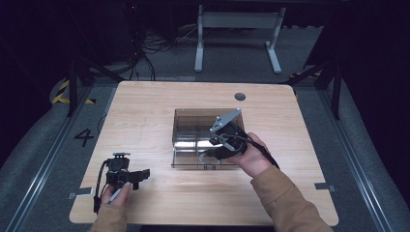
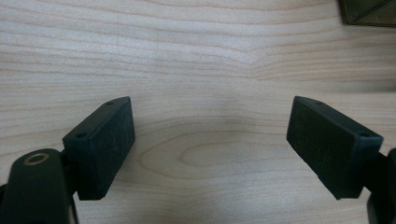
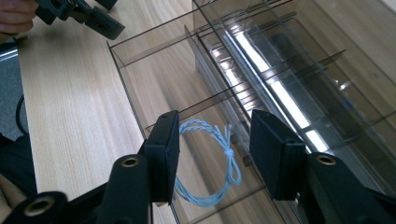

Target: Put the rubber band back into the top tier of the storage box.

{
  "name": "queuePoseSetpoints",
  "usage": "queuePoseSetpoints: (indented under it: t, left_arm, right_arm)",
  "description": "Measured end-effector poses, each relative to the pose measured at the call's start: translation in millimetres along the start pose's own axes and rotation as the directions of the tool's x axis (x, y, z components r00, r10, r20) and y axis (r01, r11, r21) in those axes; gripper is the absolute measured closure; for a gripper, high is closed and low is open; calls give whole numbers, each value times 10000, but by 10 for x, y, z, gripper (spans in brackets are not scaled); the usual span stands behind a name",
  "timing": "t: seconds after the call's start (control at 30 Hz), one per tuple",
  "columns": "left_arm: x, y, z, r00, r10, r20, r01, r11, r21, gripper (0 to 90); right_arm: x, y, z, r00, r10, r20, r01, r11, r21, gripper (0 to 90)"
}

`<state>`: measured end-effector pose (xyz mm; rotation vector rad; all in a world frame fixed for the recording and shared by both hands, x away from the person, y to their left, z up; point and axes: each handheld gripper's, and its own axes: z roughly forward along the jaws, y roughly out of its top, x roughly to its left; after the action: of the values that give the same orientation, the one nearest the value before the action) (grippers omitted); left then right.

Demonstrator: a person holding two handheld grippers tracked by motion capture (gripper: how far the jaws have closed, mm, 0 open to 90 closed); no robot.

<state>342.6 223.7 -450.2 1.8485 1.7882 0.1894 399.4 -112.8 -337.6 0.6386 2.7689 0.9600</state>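
Table (image 1: 145, 116): pale wood-grain top; it carries everything I am working with.

Organiser tray (image 1: 183, 121): a clear, smoky-tinted plastic box with thin partition walls, standing at the middle of the table. I judge it rigid but light, so a knock from my jaws could shift it. Its walls are glossy and throw back strip-light glare in my right gripper view (image 3: 154, 42).

My right gripper (image 3: 212, 154): jaws parted to a moderate gap, nothing between them. It hangs over the tray's near edge, tilted down into a near compartment.

My left gripper (image 2: 210, 144): jaws spread wide, empty, held low over bare table well to the left of the tray; a tray corner shows at the top right of its view.

Cord loop (image 3: 210, 163): the thing I am after, lying flat on the floor of that near compartment, between and just beyond my right jaws.

Cord looks: pale blue twisted strands coiled into a loose ring, tied with a small knot (image 3: 228, 151) on one side, short tails sticking up from it.

Cord handling, as I judge it: very light, limp, not fragile; it will sag and swing once lifted, and thin strands could slip out of a loose pinch.

Where to grip: at the knot or just beside it, where the strands bunch thickest, closing fully and keeping clear of the partition walls.
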Motion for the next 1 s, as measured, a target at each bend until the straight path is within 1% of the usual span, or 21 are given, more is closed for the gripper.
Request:
queuePoseSetpoints:
  t: [0.07, 0.13, 0.2, 0.23, 0.4, 0.5, 0.57, 0.77, 0.83, 1.0]
  left_arm:
    - [-1, 6, 4, 10000, 57, 5, -57, 10000, 15, 160]
    - [-14, 12, 15, 10000, 16, 32, -16, 10000, -8, 160]
    - [-20, 20, 16, 9999, 124, 56, -125, 9999, 59, 160]
    - [-28, 24, 19, 9999, 83, 58, -83, 9999, 57, 160]
    - [-53, 47, 41, 9998, 175, 106, -176, 9998, 56, 160]
    - [-70, 57, 50, 9997, 209, 122, -210, 9997, 82, 160]
    - [-74, 61, 53, 9997, 190, 125, -191, 9998, 78, 160]
    - [-92, 80, 73, 9996, 226, 152, -227, 9997, 100, 160]
    - [-99, 85, 79, 9994, 300, 170, -303, 9994, 164, 160]
    - [-116, 96, 89, 9994, 291, 175, -294, 9995, 146, 160]
  right_arm:
    - [-14, -19, -47, 10000, 71, 68, -70, 9999, -132, 522]
    - [-32, -47, -104, 9997, 176, 194, -171, 9996, -247, 513]
    - [-50, -76, -158, 9991, 294, 289, -284, 9990, -340, 508]
    - [-59, -92, -183, 9988, 325, 367, -310, 9987, -404, 503]
    - [-97, -177, -319, 9967, 601, 539, -571, 9968, -558, 494]
    - [-125, -247, -401, 9942, 791, 727, -744, 9951, -651, 494]
    - [-136, -270, -426, 9936, 819, 774, -767, 9947, -679, 494]
    - [-216, -419, -584, 9866, 1206, 1097, -1110, 9898, -896, 488]
    - [-248, -476, -643, 9831, 1381, 1202, -1267, 9871, -975, 486]
    - [-312, -594, -761, 9750, 1664, 1473, -1513, 9825, -1083, 485]
